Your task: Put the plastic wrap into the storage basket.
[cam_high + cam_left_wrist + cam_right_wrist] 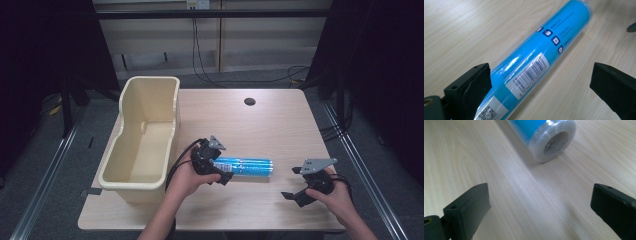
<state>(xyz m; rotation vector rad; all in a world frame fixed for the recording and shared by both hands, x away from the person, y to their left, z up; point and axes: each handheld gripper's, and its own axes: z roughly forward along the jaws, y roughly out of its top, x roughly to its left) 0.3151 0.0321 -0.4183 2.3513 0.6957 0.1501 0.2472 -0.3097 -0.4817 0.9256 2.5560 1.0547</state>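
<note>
left gripper (214, 162) wide open astride blue tube (246, 166), not clamped.
left pad touching or just beside tube's side, right pad apart from it; tube lying flat on table (260, 120), mid-front. right gripper (301, 183) gaping wide, holding nothing, near tube's far end. cream bin (145, 131) beside left hand, at table's left edge.

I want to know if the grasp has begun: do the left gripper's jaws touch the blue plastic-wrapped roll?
Cannot tell. In the left gripper view the roll lies against the left pad's edge; the other pad stands clear.
</note>
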